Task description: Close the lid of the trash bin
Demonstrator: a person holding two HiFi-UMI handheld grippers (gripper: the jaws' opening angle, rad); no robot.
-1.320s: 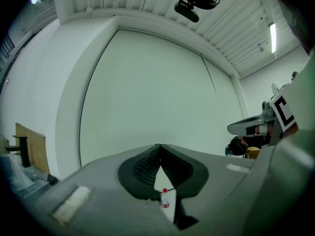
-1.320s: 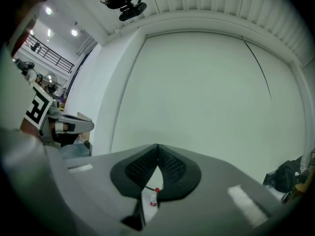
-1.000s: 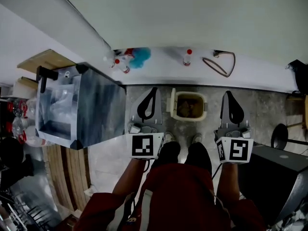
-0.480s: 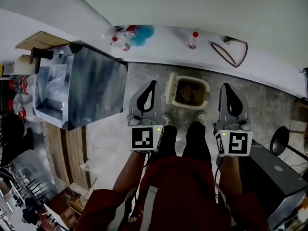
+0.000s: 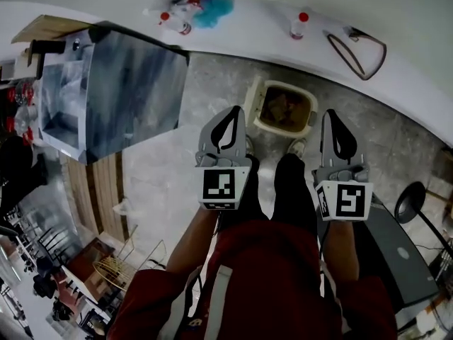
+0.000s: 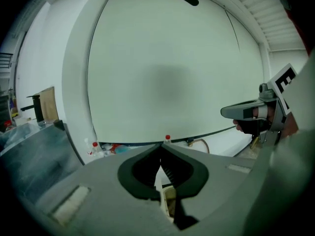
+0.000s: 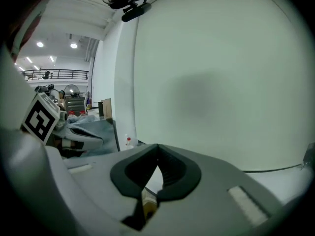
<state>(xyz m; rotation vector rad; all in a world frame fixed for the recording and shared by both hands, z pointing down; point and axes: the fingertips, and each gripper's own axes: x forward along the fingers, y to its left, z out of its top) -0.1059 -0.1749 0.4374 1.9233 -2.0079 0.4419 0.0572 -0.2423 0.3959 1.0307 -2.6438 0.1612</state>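
Note:
A cream trash bin (image 5: 309,118) stands on the grey floor by the white wall base, with brownish rubbish inside. Its lid (image 5: 252,99) stands raised at the bin's left side. My left gripper (image 5: 236,110) is shut and empty, its tips just left of the lid and apart from it. The right gripper (image 5: 331,112) hangs shut and empty just right of the bin. In the left gripper view the shut jaws (image 6: 161,145) meet at a point, and a slice of the bin (image 6: 170,202) shows below them. The right gripper view shows shut jaws (image 7: 157,147) above a sliver of the bin (image 7: 148,204).
A large grey metal cabinet (image 5: 124,83) stands at the left. Red-capped bottles (image 5: 302,24) and a brown loop of cord (image 5: 359,48) lie along the white ledge. A black box (image 5: 402,250) sits at the right. The person's legs and shoes (image 5: 297,147) are just before the bin.
Both grippers have sunk toward the floor and now flank the bin more closely. Both stayed shut. The lid has not moved.

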